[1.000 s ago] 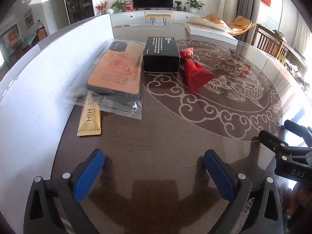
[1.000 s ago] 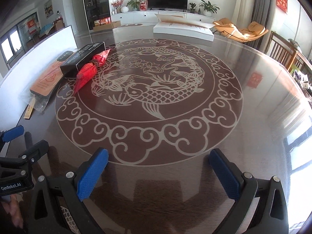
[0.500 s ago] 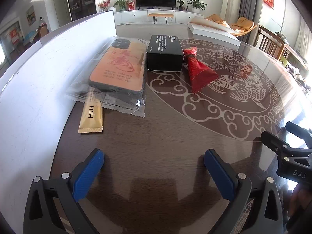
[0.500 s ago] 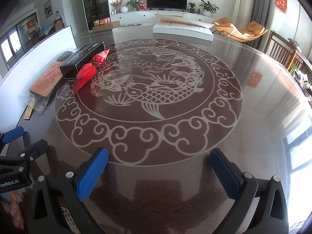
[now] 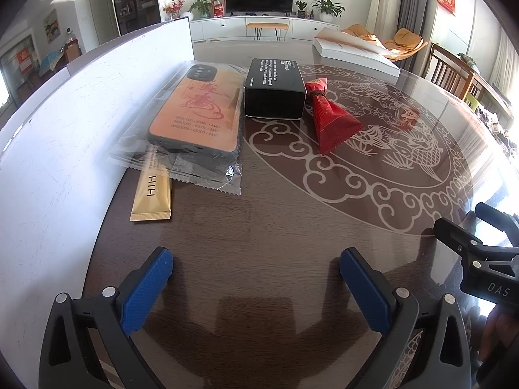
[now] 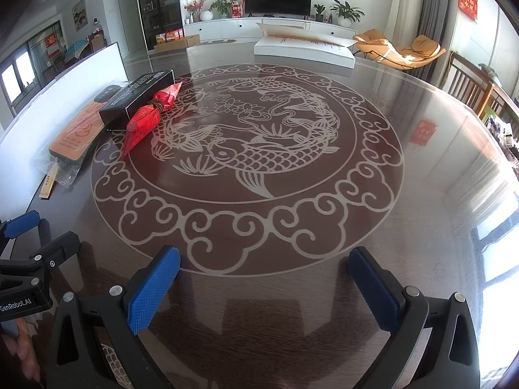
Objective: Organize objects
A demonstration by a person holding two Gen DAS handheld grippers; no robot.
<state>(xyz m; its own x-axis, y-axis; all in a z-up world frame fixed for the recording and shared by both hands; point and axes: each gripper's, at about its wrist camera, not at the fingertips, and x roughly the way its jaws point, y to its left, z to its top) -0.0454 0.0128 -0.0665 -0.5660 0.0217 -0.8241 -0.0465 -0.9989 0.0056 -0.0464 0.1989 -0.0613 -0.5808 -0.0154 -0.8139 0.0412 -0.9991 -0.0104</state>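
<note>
Glass-topped table (image 5: pixel 259 227) carries four items upper left: one phone case (image 5: pixel 198 110), one black box (image 5: pixel 275 92), one red packet (image 5: pixel 334 120), one gold sachet (image 5: pixel 152 197) (partly under the case's wrapper). Left gripper (image 5: pixel 256 275) and right gripper (image 6: pixel 264 275) both gape, empty.

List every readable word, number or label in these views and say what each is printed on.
"HIH": gold sachet.
"DAS": right tool's body, left wrist view.
"GenRobot.AI": left tool's body, right wrist view.
Digit rows, roughly "00081000 · 65000 · 4440": orange phone case, blurred, not certain.
White print on black box: too small.
Red packet: unreadable.
</note>
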